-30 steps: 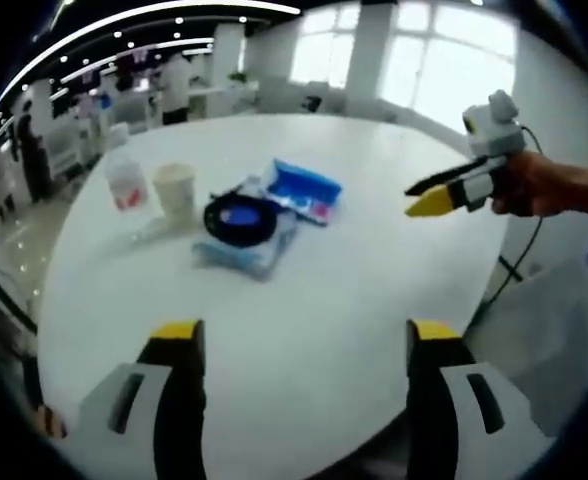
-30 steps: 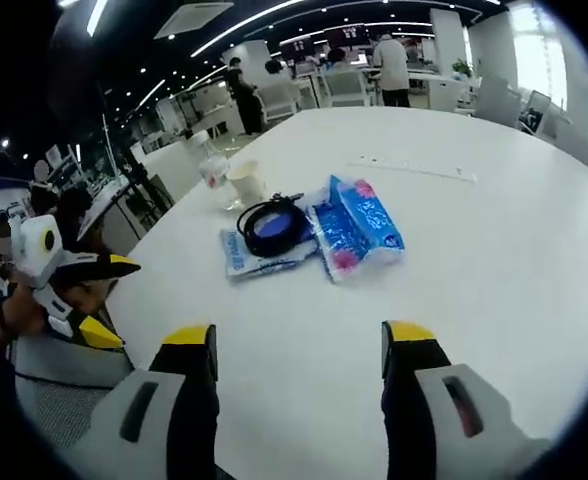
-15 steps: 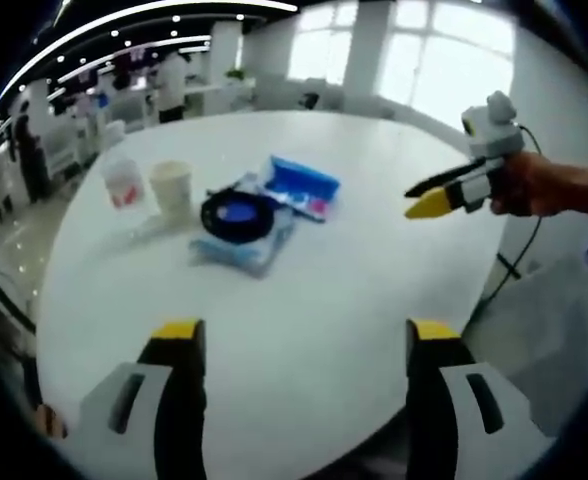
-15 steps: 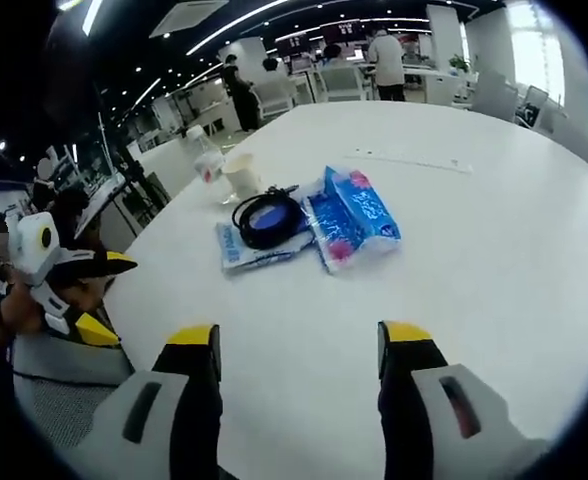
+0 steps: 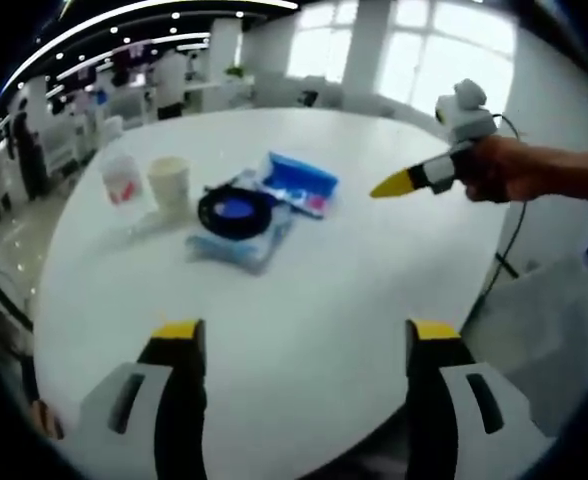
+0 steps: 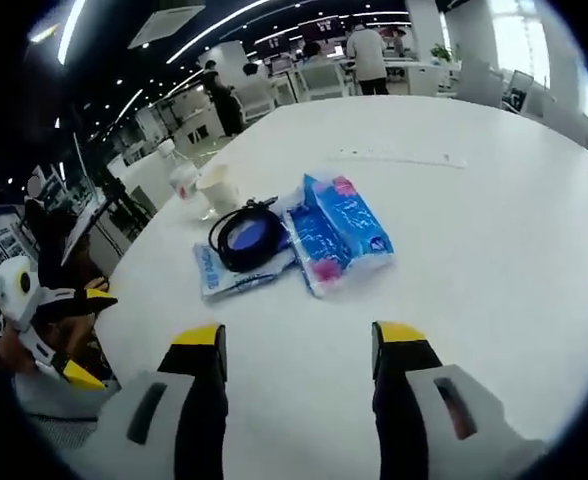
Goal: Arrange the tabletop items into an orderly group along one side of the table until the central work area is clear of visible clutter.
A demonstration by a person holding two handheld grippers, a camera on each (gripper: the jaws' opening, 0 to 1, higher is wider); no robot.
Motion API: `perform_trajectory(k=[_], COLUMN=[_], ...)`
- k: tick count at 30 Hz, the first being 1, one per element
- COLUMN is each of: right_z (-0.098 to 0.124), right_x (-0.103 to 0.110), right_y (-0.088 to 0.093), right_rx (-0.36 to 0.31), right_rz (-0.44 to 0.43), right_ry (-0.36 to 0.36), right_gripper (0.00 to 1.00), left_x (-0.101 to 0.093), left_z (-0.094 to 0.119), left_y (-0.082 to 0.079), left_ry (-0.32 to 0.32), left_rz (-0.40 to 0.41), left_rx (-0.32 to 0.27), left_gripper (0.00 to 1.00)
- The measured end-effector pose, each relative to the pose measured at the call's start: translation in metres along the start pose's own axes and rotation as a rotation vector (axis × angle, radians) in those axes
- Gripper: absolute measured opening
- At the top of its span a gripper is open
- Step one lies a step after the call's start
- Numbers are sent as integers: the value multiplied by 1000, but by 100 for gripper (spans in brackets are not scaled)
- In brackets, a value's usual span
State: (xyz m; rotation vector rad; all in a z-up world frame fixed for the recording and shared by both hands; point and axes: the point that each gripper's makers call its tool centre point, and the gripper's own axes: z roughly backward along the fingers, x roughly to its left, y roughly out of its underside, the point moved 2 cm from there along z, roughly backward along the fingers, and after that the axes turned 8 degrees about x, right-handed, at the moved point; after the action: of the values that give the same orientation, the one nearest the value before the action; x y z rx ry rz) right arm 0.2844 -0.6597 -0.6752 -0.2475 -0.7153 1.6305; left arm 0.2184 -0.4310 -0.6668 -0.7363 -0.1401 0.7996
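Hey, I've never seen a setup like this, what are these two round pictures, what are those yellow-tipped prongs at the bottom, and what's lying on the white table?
A person holds one handheld gripper in each hand, and each gripper carries a fisheye camera looking forward along its two jaws. That is why each picture is round.

In the left gripper view, the left gripper rises from the bottom, jaws apart, holding nothing. The right gripper comes in from the right, held in a hand. In the right gripper view, the right gripper's own jaws also stand apart and empty.

On the round white table lie a blue tissue pack and a coiled black cable resting on a flat blue packet. Behind them stand a paper cup and a small plastic bottle.
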Motion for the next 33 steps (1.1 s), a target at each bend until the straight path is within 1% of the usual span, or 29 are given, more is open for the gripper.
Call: perform_trajectory(k=[3,5,7,10,12,14,16,17,20,25,28,33], right_z=[-10,-21,-31,-44,-52,-61,-65,-69,-77,-84,-91,-93], right_x=[-3,-10,-16,-23,-26,-30,-32,-34,-36,-37,-35,-38], right_y=[-8,-12,-13,-18,-22,-23,-24,-26,-27,-27,-24,-30], right_rx=[13,28,51,58,62,79,76,70,84,88,116,100], right_rz=[-16,-15,-39,-85,-99,-143,-184,-193,-206,-217,-213,-226], right_ry=[16,45,61,73,77,79,93,99,108,134,130,140], right_gripper=[59,59,59,59,59,56,55,54,53,50,50,44], left_x=[1,1,2,3,3,4,4,4,5,5,6,12], left_z=[0,0,0,0,1,0,0,0,-2,-2,-4,-4], left_y=[0,0,0,1,1,1,2,2,4,3,4,2], left_ry=[-3,-5,-5,-8,-10,-12,-14,-15,-22,-28,-28,-39], left_rz=[0,4,10,17,19,20,19,18,13,6,4,30], left_rx=[1,1,-1,-2,-2,-1,2,3,14,15,19,8], left_gripper=[79,79,79,79,79,79,79,79,79,79,79,79])
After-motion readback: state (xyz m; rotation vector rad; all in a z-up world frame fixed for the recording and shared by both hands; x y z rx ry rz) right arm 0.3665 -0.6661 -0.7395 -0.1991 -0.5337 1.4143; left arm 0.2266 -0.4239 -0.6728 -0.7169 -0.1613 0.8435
